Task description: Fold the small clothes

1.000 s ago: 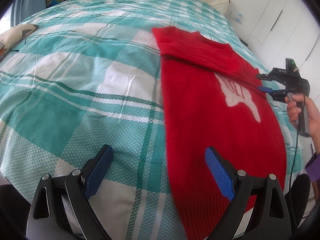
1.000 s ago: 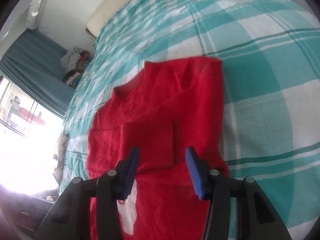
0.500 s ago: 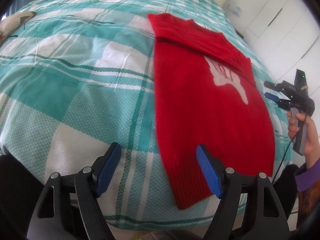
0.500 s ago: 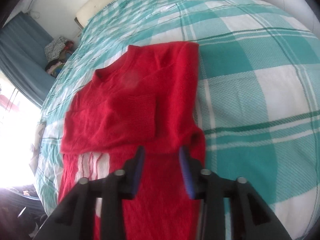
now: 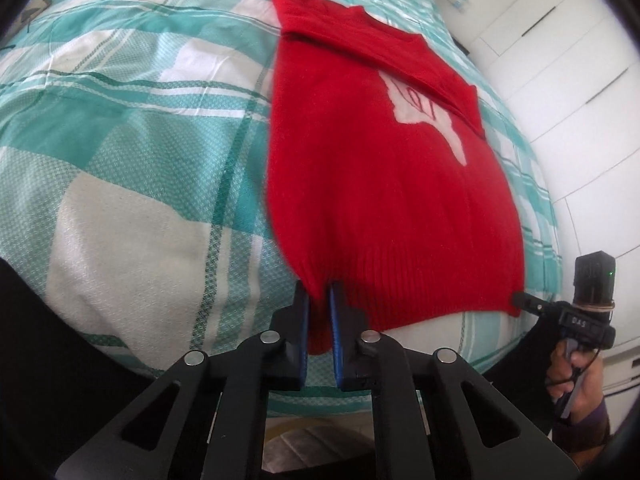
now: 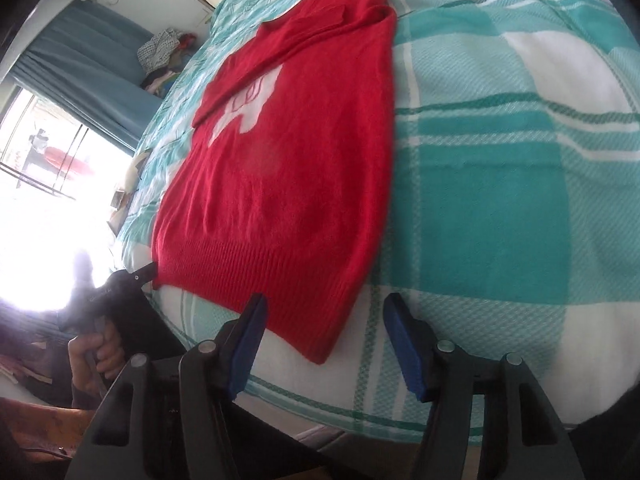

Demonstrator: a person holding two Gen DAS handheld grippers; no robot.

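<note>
Gripping the near left hem corner of the red sweater (image 5: 384,184) in our clamped left gripper (image 5: 319,330), we saw its long axis run away up the bed (image 5: 132,128), the right corner between our closing right gripper (image 6: 324,344) jaws, unpinched.

Only faint letters, perhaps "DAS", show on the right gripper (image 5: 528,303); nothing else is legible

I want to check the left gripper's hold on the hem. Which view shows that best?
The left wrist view: the left gripper is shut on the red sweater at a hem corner. The right wrist view shows that gripper small and glare-washed at the hem's edge.
</note>
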